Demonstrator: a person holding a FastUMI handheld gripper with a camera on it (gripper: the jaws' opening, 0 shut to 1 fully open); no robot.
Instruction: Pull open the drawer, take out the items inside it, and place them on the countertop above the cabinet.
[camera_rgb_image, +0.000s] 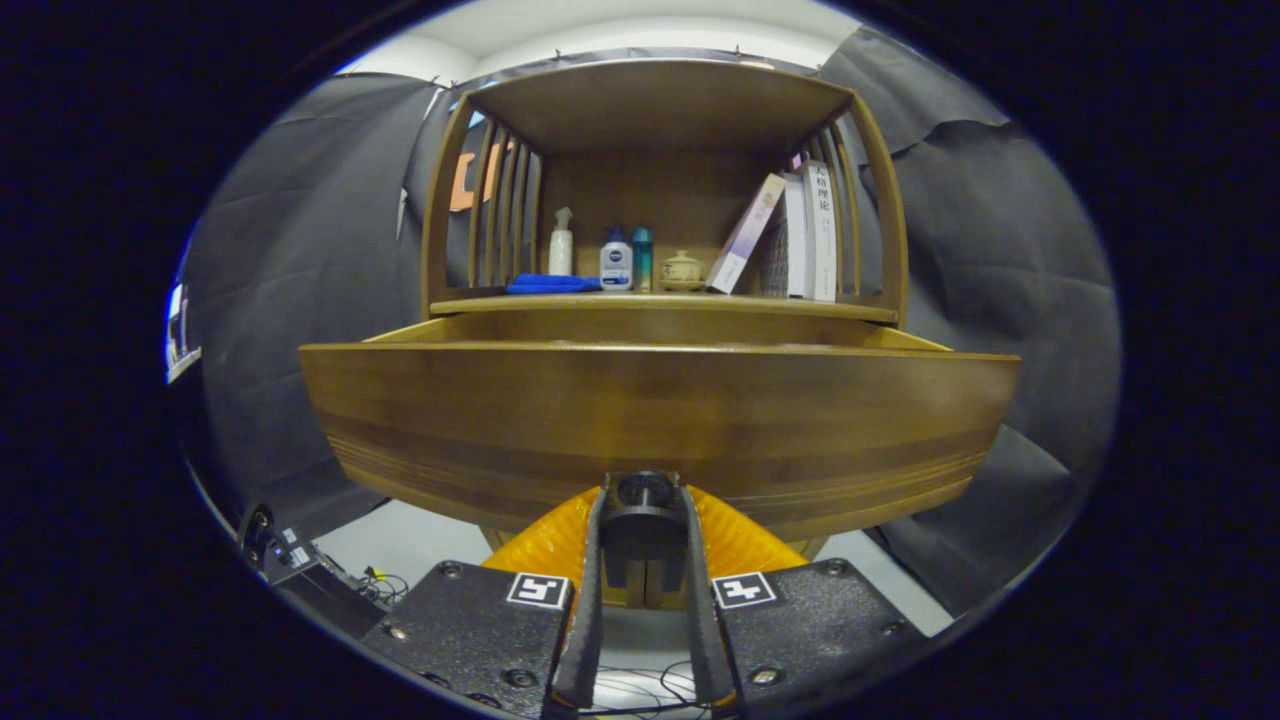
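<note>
Your gripper (645, 495) is clamped on the knob (645, 489) of the pulled-out drawer (660, 420). On the far wooden countertop (660, 305) stand three bottles (616, 260), one blue cloth (550, 284), one lidded pot (683, 269) and books (800, 235); black cloth walls surround you.

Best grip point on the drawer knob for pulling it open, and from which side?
The round dark knob low on the drawer front. Come straight from the front, one finger each side; it juts out toward the gripper, whose fingers already flank it, apparently shut on it.

Wooden drawer (660, 420) pulled out below the countertop (660, 305) (contents hidden).
</note>
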